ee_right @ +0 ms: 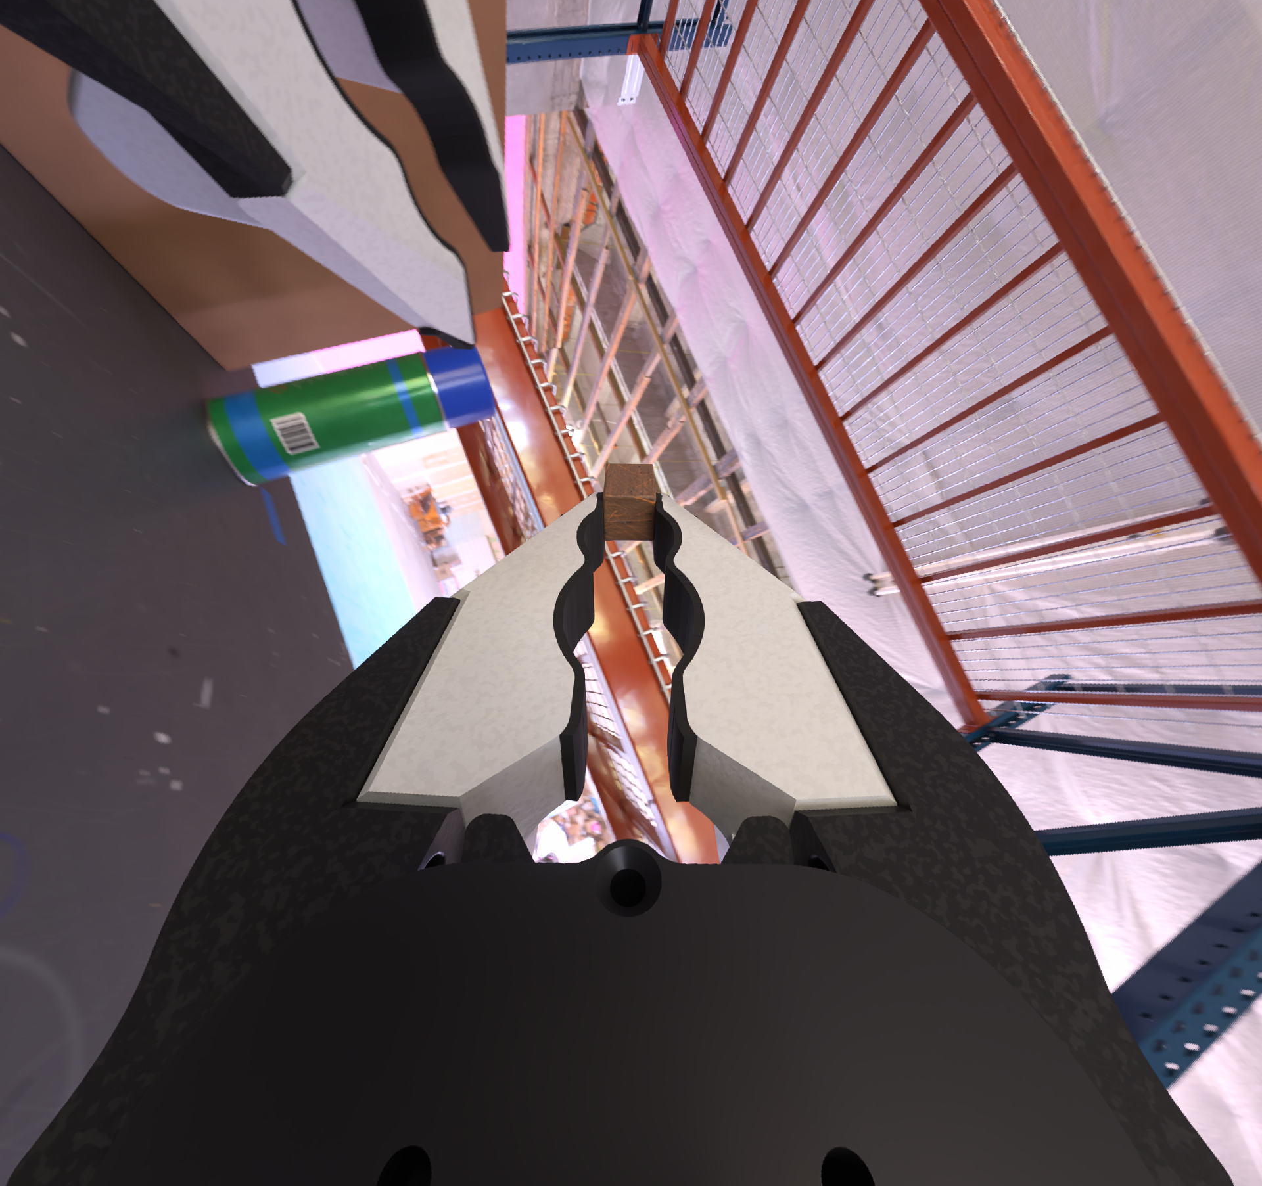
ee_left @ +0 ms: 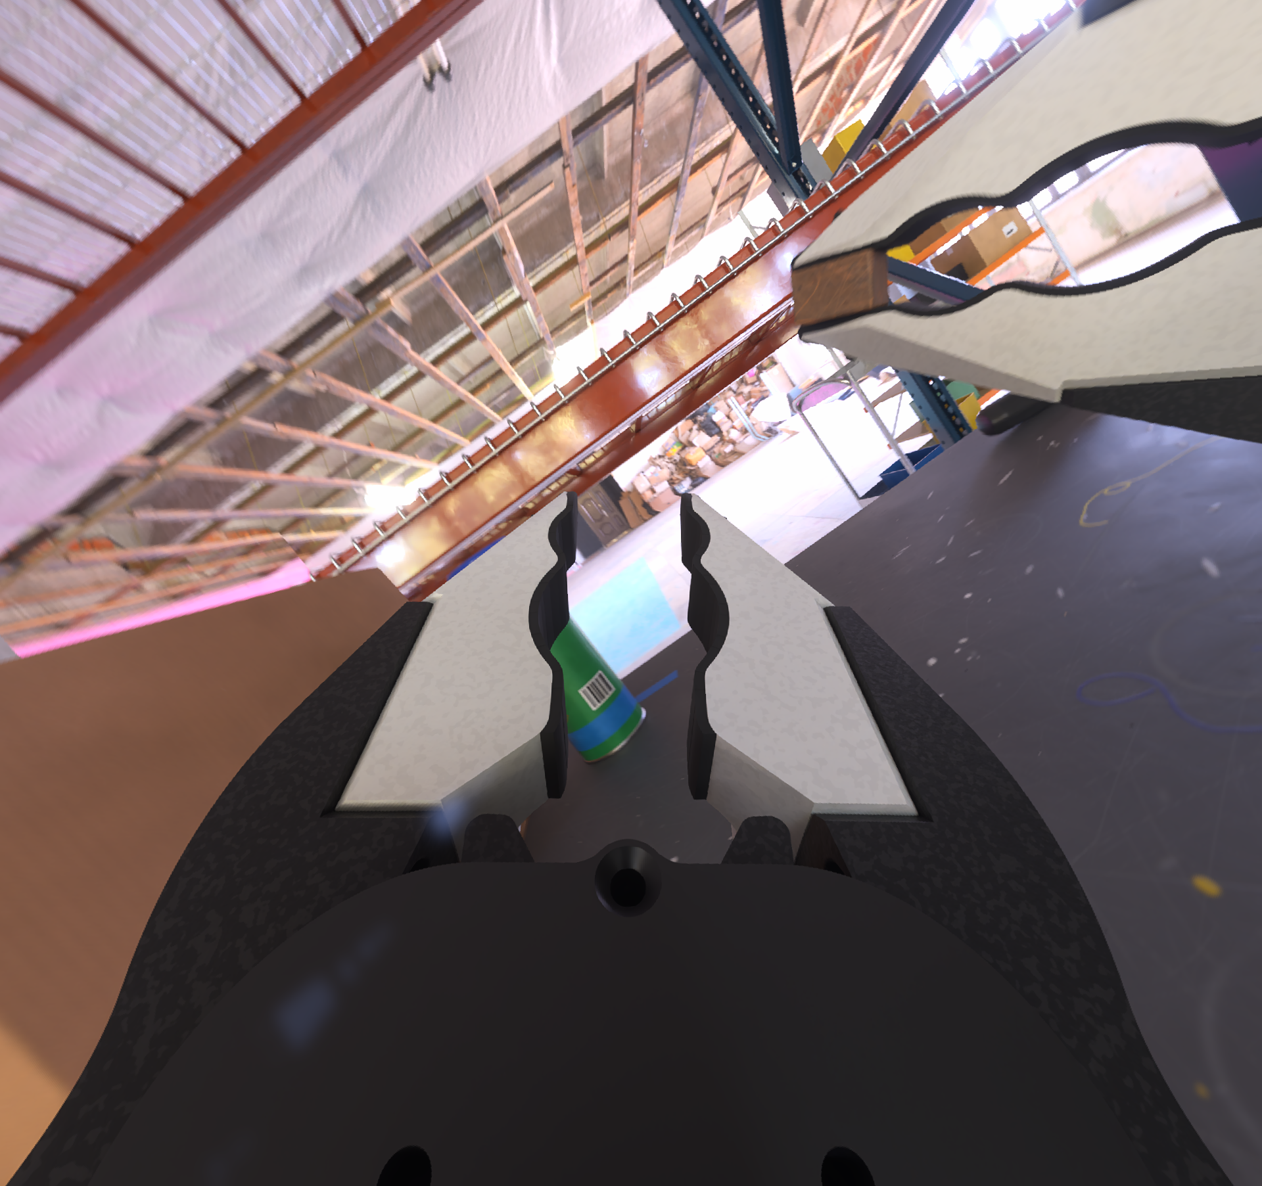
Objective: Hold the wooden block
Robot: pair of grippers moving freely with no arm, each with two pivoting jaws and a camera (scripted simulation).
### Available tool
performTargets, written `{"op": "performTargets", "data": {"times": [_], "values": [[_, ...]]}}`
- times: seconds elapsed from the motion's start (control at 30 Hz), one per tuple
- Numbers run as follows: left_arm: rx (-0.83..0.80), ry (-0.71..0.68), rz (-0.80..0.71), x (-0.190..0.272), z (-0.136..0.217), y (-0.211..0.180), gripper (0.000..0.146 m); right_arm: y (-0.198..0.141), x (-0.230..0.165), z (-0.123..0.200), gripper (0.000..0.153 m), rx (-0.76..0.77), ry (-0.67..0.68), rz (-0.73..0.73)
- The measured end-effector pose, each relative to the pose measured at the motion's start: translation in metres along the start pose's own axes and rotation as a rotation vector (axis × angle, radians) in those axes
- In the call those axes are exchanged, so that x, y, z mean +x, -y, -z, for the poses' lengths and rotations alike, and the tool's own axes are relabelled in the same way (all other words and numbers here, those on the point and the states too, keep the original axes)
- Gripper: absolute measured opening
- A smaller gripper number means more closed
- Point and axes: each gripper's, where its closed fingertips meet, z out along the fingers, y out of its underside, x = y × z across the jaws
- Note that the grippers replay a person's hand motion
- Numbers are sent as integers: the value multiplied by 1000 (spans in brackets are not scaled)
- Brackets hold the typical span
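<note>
- Around you stands warehouse racking [ee_right: 888, 334] of orange beams and wire mesh, tilted across both wrist views; it plays no part in the hold
- Below lies a dark, speckled table top [ee_left: 1024, 675] with a brown panel [ee_left: 171, 743] along one edge; nothing of the task rests on it
- Your left gripper [ee_left: 628, 505] has its jaws parted with nothing between them, and its fingers point toward the far edge of the table top, not at the block
- Your right gripper [ee_right: 629, 505] is clamped on the block at the very ends of its fingers; the scalloped pads behind the tips stand apart with empty space between, so the grip sits only at the tips
- A green can [ee_right: 341, 416] with blue bands and a blue cap lies on its side on the table top, well apart from the block; in the left wrist view you see it through the gap of the empty jaws
- The wooden block [ee_right: 629, 501] is small and nearly cubic, so it has no long axis to line up; it is off the table, pinched on two opposite faces, with its front part standing out past the fingertips
- The relation that matters, as I judge it: the block lies straight ahead along the right gripper's own fingers, and from your left gripper it sits up and to the right [ee_left: 840, 290], fairly near. Keep the right one closed and steady; with so shallow a bite, a jolt could twist the block out
</note>
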Motion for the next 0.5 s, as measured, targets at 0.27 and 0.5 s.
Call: {"op": "performTargets", "data": {"times": [0.27,0.5], "values": [[7,-24,-146,8,16,0,28,6,-34,11,13,73,27,-87],[49,-225,-434,46,20,-2,48,-8,-39,16,13,61,41,-173]]}}
